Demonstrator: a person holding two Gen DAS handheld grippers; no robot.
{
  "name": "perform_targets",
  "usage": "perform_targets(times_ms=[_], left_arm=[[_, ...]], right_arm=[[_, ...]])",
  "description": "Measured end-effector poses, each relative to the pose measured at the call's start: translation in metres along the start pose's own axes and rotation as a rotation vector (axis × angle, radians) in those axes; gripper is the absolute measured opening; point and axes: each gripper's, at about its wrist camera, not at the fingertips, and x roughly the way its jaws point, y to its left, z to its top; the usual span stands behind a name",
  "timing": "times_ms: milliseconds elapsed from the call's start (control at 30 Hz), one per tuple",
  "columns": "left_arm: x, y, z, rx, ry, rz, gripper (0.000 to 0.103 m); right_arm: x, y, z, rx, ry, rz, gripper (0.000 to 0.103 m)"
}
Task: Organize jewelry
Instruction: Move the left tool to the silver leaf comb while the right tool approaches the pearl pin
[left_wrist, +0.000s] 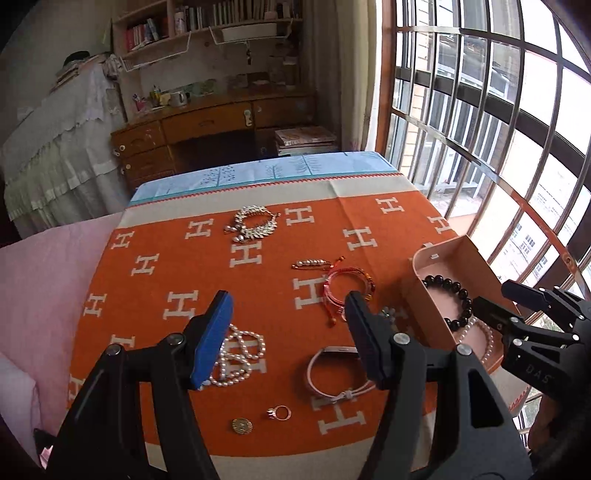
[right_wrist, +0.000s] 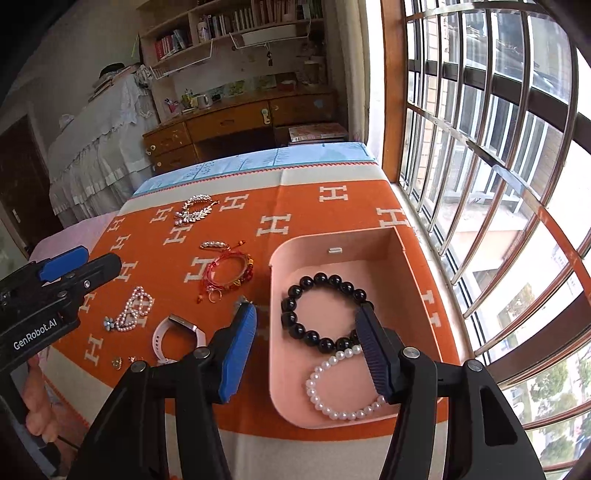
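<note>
Left wrist view, reading left to right, we list: the left gripper (left_wrist: 288, 339), jaws spread wide and holding nothing, hanging above the orange cloth (left_wrist: 177, 266). Beneath its blue pad lies a pearl necklace (left_wrist: 240, 358) in a loose heap. Far back sits a crystal necklace (left_wrist: 253, 223). Near the front edge lie a gold brooch (left_wrist: 242, 425) and a ring (left_wrist: 280, 412). Next comes a pink watch (left_wrist: 338, 373), partly under the black finger, then a short beaded piece (left_wrist: 314, 263) and a red cord bracelet (left_wrist: 347, 286) beyond it.

Right wrist view, same order: the pink tray (right_wrist: 402, 266) stands at the window side of the cloth and already holds 2 pieces, a black bead bracelet (right_wrist: 323, 314) and a white pearl bracelet (right_wrist: 343, 387), touching each other. The right gripper (right_wrist: 308, 350) hovers over the tray, jaws apart and empty.

We judge 2 pieces stored and about 7 left on the cloth. The step in hand looks like the next pick, and the watch or the pearl necklace sits closest to the left gripper. To do it well, we would lower the fingers astride 1 strap or 1 gathered bunch, close on it alone, lift straight, and keep trailing pearls clear of the ring and brooch before carrying it to bare tray floor.
</note>
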Motion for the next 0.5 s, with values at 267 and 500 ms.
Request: perform_targets(times_ms=[267, 500], left_arm=[[-0.01, 0.09, 0.027, -0.033, 0.004, 0.139, 0.061], [0.024, 0.142, 0.077, -0.092, 0.114, 0.104, 0.061]], right_arm=[[0.008, 0.056, 0.071, -0.156, 0.023, 0.073, 0.066], [0.037, 0.112, 0.168, -0.226, 0.064, 0.128, 0.066]])
